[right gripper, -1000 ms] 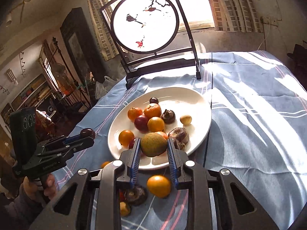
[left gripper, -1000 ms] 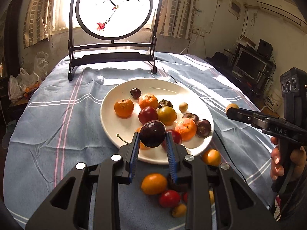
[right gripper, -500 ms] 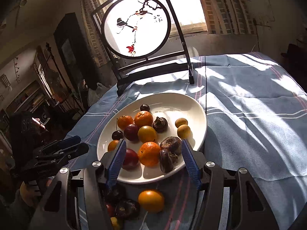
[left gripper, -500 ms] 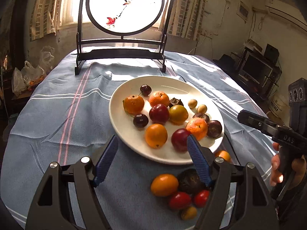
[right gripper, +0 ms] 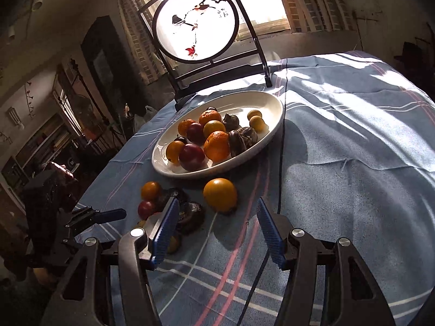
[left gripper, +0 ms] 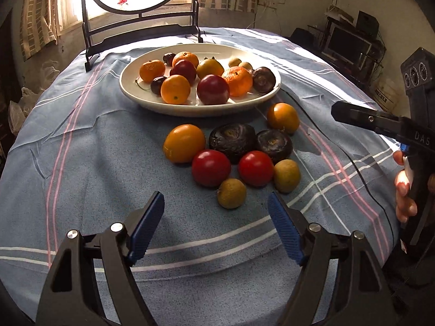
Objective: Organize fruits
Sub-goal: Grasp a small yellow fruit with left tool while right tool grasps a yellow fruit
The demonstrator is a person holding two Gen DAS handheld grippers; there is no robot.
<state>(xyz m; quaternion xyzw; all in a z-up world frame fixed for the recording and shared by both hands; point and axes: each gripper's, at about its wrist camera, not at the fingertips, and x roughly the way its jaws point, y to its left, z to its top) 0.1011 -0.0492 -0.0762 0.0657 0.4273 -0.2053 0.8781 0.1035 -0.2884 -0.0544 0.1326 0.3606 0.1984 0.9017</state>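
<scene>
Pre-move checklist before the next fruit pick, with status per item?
1. Left gripper empty, jaws opening: ok.
2. Right gripper empty, open: ok.
3. Loose fruit on the cloth to pick, such as the red tomato and the orange fruit: ok.
4. Plate has free space: ok, bare near its front rim.
5. Grippers apart from each other: ok.
6. Which fruit each gripper will take: cannot tell.

One plate (left gripper: 141, 100); eight loose fruits (left gripper: 211, 167); two hand-held grippers (left gripper: 216, 224).
</scene>
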